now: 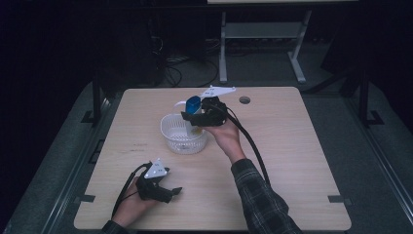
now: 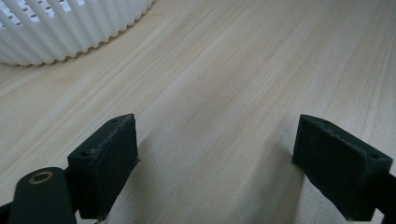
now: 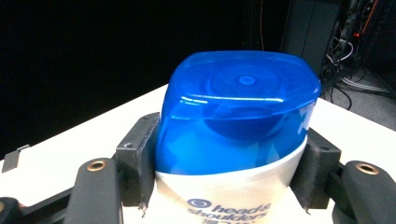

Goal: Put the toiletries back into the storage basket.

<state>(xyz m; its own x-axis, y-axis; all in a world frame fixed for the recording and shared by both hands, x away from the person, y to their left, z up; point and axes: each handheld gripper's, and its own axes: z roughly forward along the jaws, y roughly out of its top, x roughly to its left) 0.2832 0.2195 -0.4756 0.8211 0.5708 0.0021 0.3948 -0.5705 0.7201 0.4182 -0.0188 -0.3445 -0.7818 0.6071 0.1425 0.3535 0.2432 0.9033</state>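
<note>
the right hand-held gripper (image 1: pixel 197 116) is clamping a white plastic shampoo bottle with a translucent blue cap (image 3: pixel 238 116), its black pads pressing on both sides of the bottle just under the cap. in the high view the bottle (image 1: pixel 193 104) is hanging above the rim of a round white slotted plastic basket (image 1: pixel 183 132), at the basket's 1 o'clock edge. the basket is sitting near the middle of the light wooden surface (image 1: pixel 292 146). the left hand-held gripper (image 1: pixel 171 194) is resting low at the surface's 7 o'clock corner, jaws standing wide with nothing between them, the basket's ribbed wall (image 2: pixel 70 28) lying at its 11 o'clock.
</note>
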